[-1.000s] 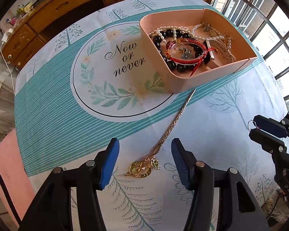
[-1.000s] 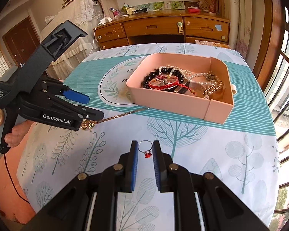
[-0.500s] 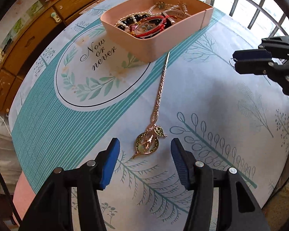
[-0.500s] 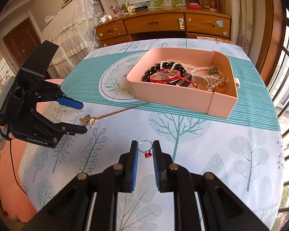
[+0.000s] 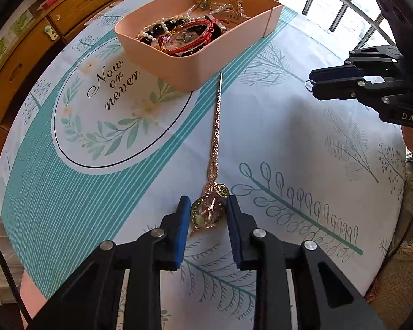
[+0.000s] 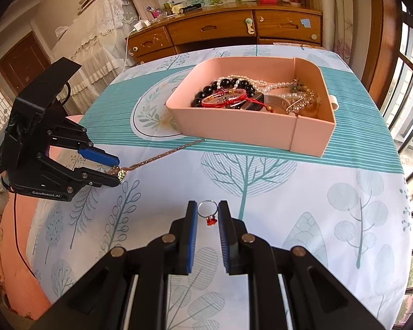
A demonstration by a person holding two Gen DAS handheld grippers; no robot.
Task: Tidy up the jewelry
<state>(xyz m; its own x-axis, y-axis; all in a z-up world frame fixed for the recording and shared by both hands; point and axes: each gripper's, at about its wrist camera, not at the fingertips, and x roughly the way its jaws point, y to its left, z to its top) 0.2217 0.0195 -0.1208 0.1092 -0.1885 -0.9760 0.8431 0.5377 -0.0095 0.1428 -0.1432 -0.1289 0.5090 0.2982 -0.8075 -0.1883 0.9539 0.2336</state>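
Observation:
A gold hairpin [image 5: 216,137] with a green leaf ornament [image 5: 208,211] lies on the tablecloth, its tip near the pink jewelry box [image 5: 179,68]. My left gripper [image 5: 206,206] has closed in around the ornament, its blue pads beside it; I cannot tell if they touch. It also shows in the right wrist view [image 6: 117,169]. My right gripper [image 6: 208,210] is shut on a silver ring with a red stone [image 6: 207,211], held above the table. The box [image 6: 247,129] holds beaded and pearl bracelets and a red cord bracelet.
The table carries a white and teal cloth with a "Now or never" wreath print [image 5: 113,88]. A wooden dresser [image 6: 234,30] stands behind the table. Window bars [image 5: 330,2] are at the right. The right gripper shows in the left wrist view [image 5: 311,81].
My left gripper has moved forward onto the hairpin's ornament and its jaws have narrowed around it. My right gripper still holds the ring, and has come closer to the box.

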